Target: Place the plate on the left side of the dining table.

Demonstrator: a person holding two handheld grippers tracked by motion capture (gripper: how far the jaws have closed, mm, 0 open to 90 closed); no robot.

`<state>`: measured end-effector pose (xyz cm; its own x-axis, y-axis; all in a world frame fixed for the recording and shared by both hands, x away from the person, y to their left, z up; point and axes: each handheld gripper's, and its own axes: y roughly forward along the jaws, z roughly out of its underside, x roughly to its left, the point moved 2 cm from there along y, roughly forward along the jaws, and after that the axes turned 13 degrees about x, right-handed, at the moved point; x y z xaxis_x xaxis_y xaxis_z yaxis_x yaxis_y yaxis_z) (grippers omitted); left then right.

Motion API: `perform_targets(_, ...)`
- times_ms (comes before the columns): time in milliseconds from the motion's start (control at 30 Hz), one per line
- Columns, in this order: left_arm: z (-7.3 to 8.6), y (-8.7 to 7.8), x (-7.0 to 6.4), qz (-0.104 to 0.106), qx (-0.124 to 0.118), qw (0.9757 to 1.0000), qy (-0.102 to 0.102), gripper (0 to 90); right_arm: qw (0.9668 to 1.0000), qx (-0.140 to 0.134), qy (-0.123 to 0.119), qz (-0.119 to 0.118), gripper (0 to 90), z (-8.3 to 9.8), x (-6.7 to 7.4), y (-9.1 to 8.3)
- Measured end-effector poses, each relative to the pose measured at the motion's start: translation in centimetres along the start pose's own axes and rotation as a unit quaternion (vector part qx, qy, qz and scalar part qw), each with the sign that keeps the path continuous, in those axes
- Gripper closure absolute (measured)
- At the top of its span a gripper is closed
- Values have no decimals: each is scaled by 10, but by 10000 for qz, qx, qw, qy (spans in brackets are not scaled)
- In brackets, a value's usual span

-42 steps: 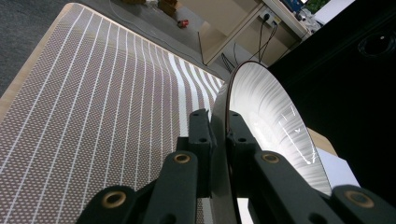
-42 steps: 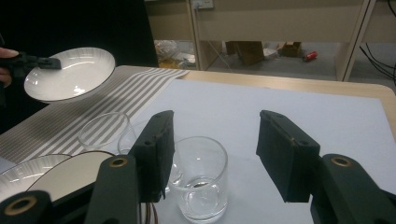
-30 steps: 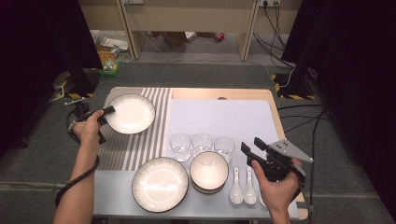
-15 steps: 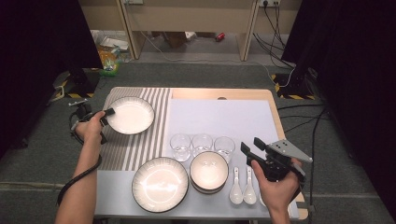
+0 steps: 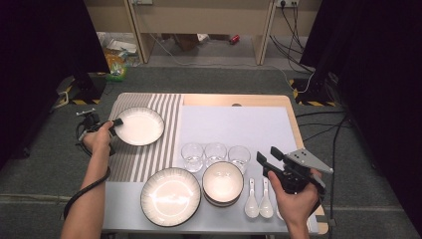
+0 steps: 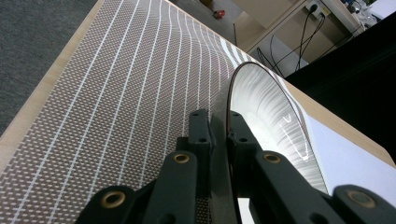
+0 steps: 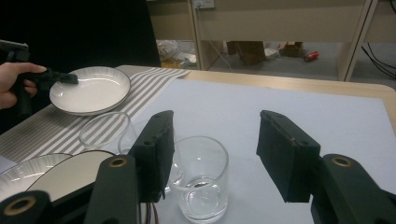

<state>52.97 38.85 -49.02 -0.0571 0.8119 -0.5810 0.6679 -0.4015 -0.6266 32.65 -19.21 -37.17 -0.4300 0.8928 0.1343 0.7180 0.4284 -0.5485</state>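
Left claw is pinching the near-left rim of the white plate, its two black jaws pressed onto the edge from either side, as the left gripper view is showing with the rim running up between them. That plate is sitting over the striped placemat at the back left of the worktop. Compared with a second ago, the plate and the hand holding it are lying much where they were, shifted only slightly along the mat.

Right claw is hanging spread and empty at the near right, unmoved since then, just right of the row of three glasses. Its own view is looking across the nearest glass, which is standing ahead of the jaws and apart from them. Two white spoons, a stacked bowl and a second dark-rimmed plate are resting along the near edge.
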Motion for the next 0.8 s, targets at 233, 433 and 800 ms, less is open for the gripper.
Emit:
perform_targets(233,1,2,5,-29,55,10000,-64,835,10000,9,-6,-8,464,0,1,0)
perform_targets(433,1,3,3,-265,124,9995,78,829,10000,26,15,-16,463,0,1,1)
perform_targets(800,-3,-14,-2,-1257,-126,9887,805,557,10000,23,-12,23,460,1,-1,1)
